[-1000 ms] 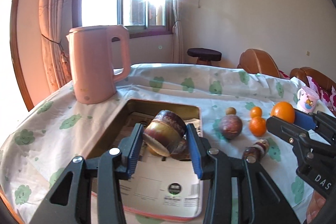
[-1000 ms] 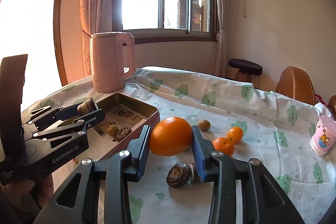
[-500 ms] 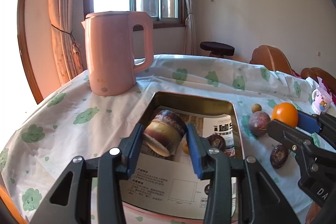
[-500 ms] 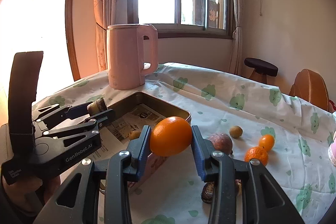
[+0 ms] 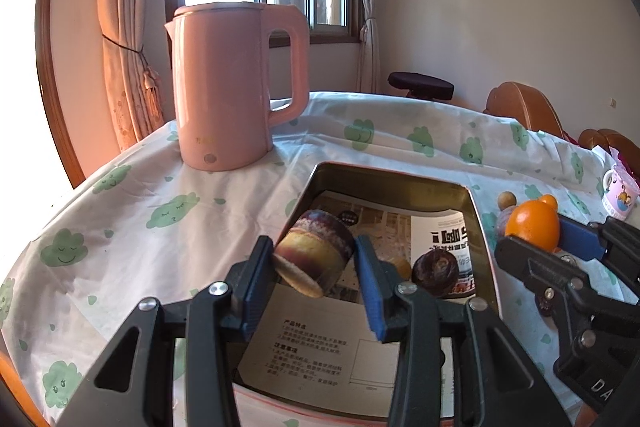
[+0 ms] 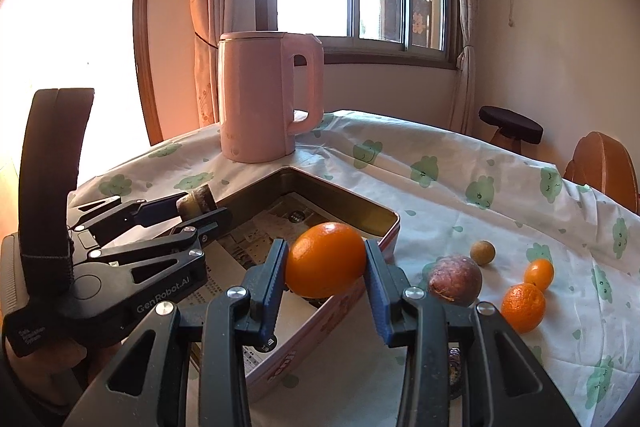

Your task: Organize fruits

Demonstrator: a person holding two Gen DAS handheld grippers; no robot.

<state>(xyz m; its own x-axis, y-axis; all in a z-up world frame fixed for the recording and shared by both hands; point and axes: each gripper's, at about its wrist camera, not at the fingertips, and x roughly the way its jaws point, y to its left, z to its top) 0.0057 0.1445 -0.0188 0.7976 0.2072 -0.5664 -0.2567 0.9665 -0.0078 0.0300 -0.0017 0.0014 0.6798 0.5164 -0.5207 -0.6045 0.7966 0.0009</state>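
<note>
Gripping a sugarcane piece, the left tongs hold it above the tin tray on the desk. The right tongs clamp a large orange over the tray's right rim. A passion fruit and tangerine lie on the cloth beside the tray; a pink kettle stands at the desk's far edge.

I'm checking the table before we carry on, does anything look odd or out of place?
One thing: the left tool holds a cut brown stalk piece tilted, with its pale cut end sticking out low over the tin. The right tool grips its orange squarely. Nothing spilled.
</note>
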